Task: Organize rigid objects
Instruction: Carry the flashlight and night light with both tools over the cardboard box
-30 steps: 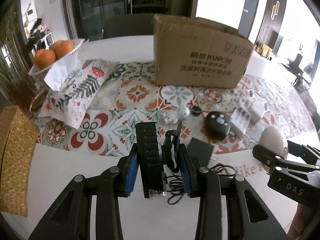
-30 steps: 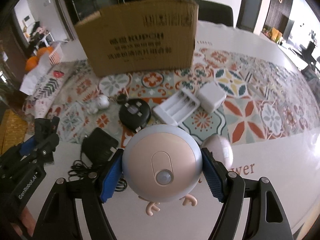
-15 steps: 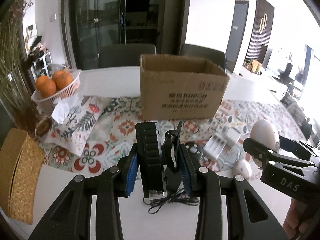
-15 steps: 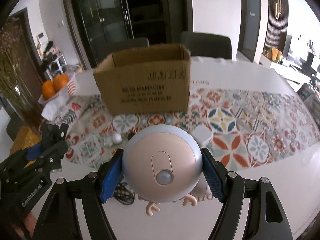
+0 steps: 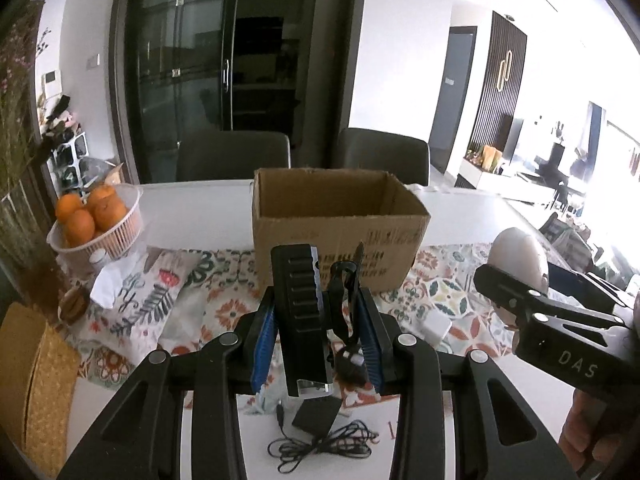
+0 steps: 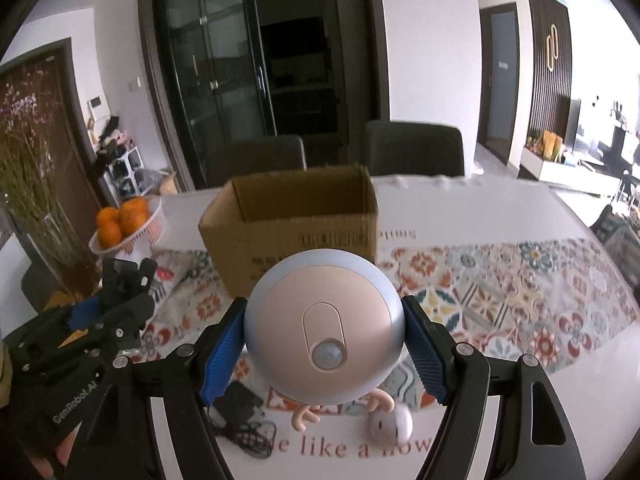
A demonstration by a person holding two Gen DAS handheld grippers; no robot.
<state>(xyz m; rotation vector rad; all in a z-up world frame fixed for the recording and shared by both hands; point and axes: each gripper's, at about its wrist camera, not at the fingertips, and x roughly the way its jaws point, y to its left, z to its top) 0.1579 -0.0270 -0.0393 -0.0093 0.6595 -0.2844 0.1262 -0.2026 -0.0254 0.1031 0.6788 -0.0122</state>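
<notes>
My left gripper [image 5: 318, 344] is shut on a black ribbed clip-like device [image 5: 302, 312], held up above the table. My right gripper [image 6: 324, 344] is shut on a round pink-and-grey sensor light with small antlers [image 6: 324, 332]; it also shows at the right of the left wrist view [image 5: 520, 256]. An open, empty-looking cardboard box [image 5: 340, 224] stands on the patterned mat behind both grippers; it also shows in the right wrist view [image 6: 296, 224]. A black adapter with a coiled cable [image 5: 316, 420] lies on the white table below my left gripper.
A basket of oranges [image 5: 96, 216] and a patterned tissue pouch [image 5: 148, 296] sit at the left. A woven mat [image 5: 36, 380] lies at the near left. A white charger [image 5: 436, 326] and a white egg-shaped object [image 6: 390, 422] lie on the table. Chairs stand behind the box.
Both grippers have risen well above the table with their objects, so the box's open top has come into view and the items on the mat look smaller and lower.
</notes>
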